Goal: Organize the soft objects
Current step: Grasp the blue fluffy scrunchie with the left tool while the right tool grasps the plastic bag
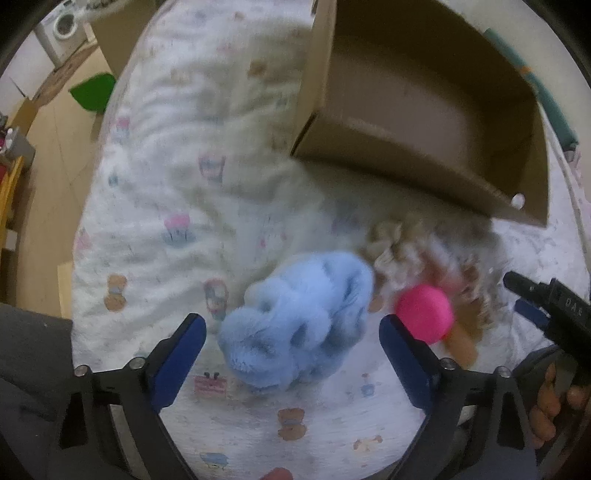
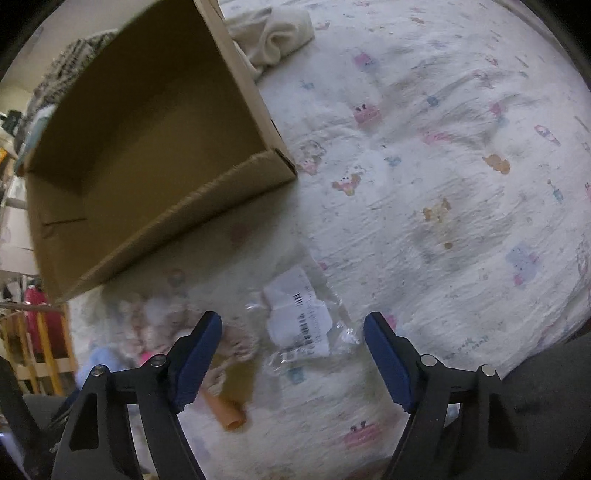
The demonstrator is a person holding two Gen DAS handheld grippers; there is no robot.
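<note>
A fluffy light-blue plush lies on the printed bedsheet, between the tips of my open left gripper. Next to it lie a pink ball and a curly beige soft toy. An open, empty cardboard box sits beyond them. My right gripper is open and empty above a clear plastic bag with a barcode label. An orange tube and the beige toy lie by its left finger. The box is up left.
A cream cloth lies behind the box. The bed edge drops to a wooden floor on the left, with a green item and a washing machine. The right gripper's body shows at the left view's right edge.
</note>
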